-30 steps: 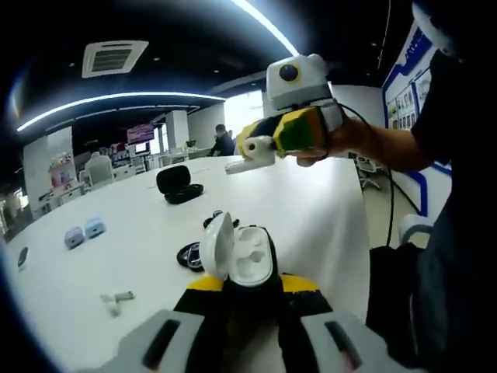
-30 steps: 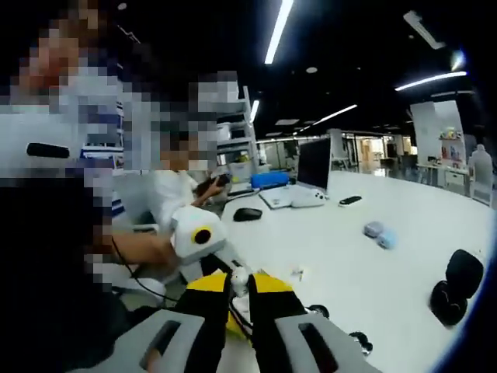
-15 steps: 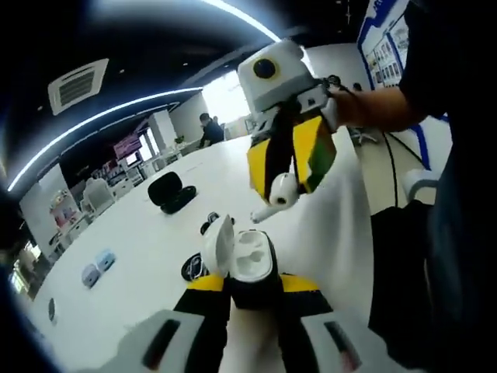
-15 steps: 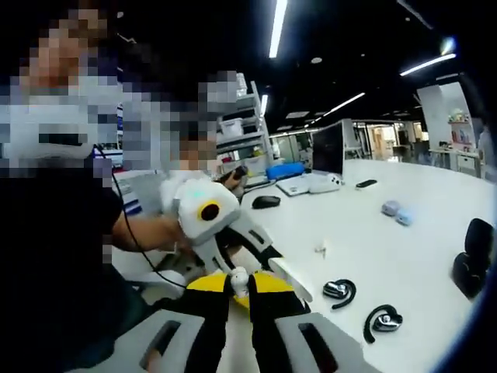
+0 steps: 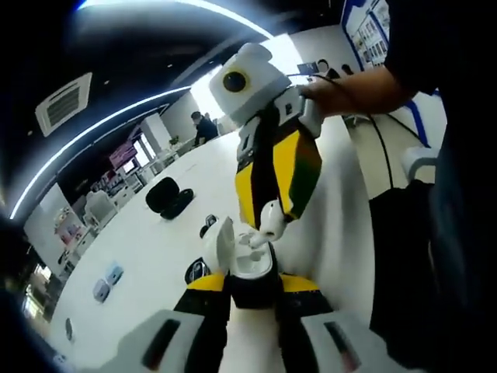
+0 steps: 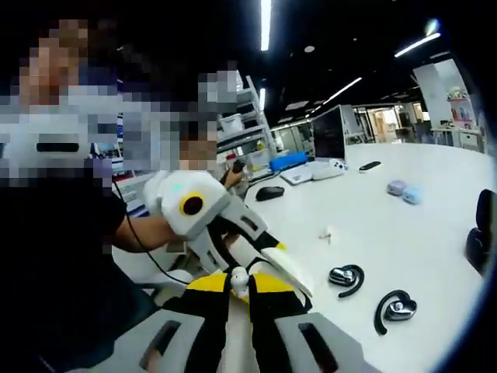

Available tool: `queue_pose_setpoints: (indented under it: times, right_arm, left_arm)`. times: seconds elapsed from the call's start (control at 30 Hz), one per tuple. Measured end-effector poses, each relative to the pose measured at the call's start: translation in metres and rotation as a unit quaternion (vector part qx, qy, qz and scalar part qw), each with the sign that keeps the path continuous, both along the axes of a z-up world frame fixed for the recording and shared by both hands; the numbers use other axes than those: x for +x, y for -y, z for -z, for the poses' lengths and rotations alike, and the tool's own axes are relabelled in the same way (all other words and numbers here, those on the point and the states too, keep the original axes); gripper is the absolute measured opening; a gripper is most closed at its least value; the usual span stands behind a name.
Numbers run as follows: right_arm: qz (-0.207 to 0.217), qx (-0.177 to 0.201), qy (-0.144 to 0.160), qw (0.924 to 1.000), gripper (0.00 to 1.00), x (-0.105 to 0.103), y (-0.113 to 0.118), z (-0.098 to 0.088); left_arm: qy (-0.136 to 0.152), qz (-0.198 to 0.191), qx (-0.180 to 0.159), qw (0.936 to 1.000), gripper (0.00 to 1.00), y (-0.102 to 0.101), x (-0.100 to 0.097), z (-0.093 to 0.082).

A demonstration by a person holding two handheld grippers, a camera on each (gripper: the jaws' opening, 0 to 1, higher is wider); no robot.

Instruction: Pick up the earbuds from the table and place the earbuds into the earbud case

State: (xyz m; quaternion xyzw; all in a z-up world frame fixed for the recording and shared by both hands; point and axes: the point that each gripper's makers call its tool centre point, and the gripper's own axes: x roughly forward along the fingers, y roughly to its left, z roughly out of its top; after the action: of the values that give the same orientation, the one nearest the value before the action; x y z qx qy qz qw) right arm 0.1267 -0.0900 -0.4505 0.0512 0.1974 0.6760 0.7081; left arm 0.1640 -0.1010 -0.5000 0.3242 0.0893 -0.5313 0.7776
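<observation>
A: At the lower centre of the left gripper view, the left gripper (image 5: 247, 289) is clamped on the earbud case (image 5: 247, 260), lid tipped open to the left. Just above it, the right gripper (image 5: 272, 221) points down with a white earbud (image 5: 268, 224) pinched between its jaws.

B: Step in hand?

A: Insertion. The earbud tip sits at the case's open cavity; contact is probable but not certain, since the fisheye blurs that spot. In the right gripper view, the earbud (image 6: 238, 278) shows as a white nub at the jaw tips.

B: Next move?

A: Seat the earbud in its well, then release. Two black ear-hook earbuds (image 6: 347, 277) lie on the white table (image 6: 435, 256) at lower right of the right gripper view.
</observation>
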Motion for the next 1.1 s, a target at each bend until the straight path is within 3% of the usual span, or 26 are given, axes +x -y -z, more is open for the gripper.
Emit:
queue_pose_setpoints:
  times: [0.43, 0.9, 1.03, 1.1]
  right_arm:
    - [-0.004, 0.004, -0.058, 0.9983, 0.1, 0.001, -0.002, 0.002]
    - [0.022, 0.0, -0.044, 0.9988, 0.09, 0.01, -0.006, -0.001]
    - [0.05, 0.001, -0.052, 0.9974, 0.08, 0.016, -0.006, -0.001]
    - [0.089, 0.041, -0.088, 0.9913, 0.01, 0.024, -0.004, -0.012]
  left_arm:
    - [0.012, 0.006, 0.011, 0.9998, 0.24, 0.001, 0.0, 0.0]
    - [-0.001, -0.001, -0.005, 1.0, 0.24, -0.001, 0.002, 0.001]
    - [-0.014, -0.01, -0.018, 0.9997, 0.24, -0.002, 0.002, 0.001]
    - [-0.025, -0.017, -0.029, 0.9991, 0.24, -0.002, 0.003, 0.002]
